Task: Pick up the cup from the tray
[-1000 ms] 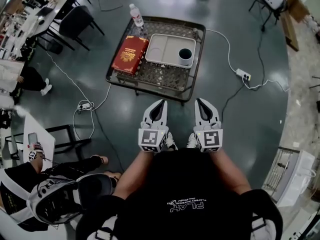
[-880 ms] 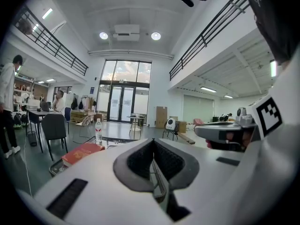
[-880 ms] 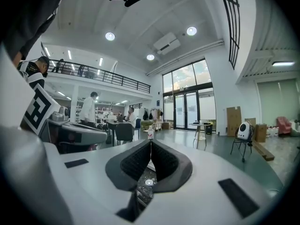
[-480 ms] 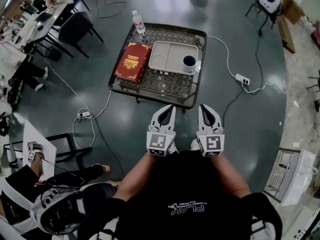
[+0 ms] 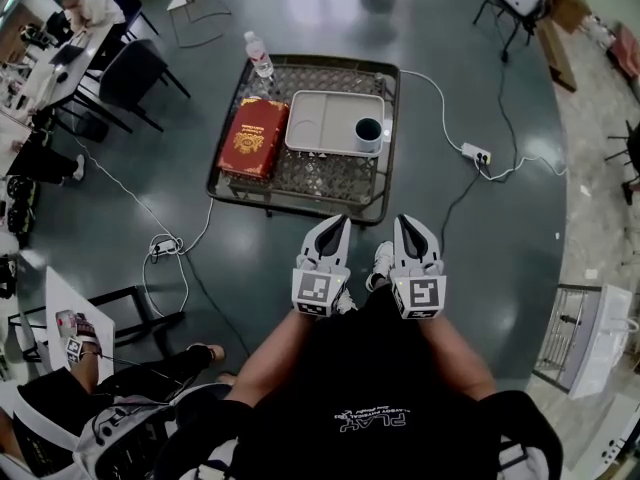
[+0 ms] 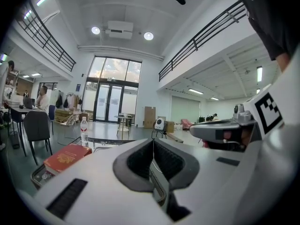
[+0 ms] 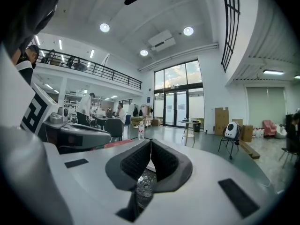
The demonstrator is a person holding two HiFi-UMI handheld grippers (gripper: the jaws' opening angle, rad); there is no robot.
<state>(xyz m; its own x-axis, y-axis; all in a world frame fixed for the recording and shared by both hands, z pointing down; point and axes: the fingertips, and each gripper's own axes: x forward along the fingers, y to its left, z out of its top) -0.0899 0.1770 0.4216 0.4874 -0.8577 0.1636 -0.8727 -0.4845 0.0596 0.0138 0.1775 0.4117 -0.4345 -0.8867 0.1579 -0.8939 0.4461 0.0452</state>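
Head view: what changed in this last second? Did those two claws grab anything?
Little. The left gripper has drawn slightly nearer the right gripper, and the whole view has shifted a bit, so the person's head moved. Nothing was taken or let go: both grippers are shut and empty, short of the table. The cup stays in the tray, beside the red book and bottle.

- The head view is evenly bright, with soft overhead light and only faint shadows.
- The dark glossy floor (image 5: 520, 238) carries a pale sheen toward the top edge.
- In the left gripper view, round ceiling lamps (image 6: 95, 30) glare and the tall windows (image 6: 112, 95) are slightly washed out.
- In the right gripper view, ceiling spots (image 7: 104, 27) flare white.
- Both gripper views bow straight lines, blacken the corners and blur the close foreground.
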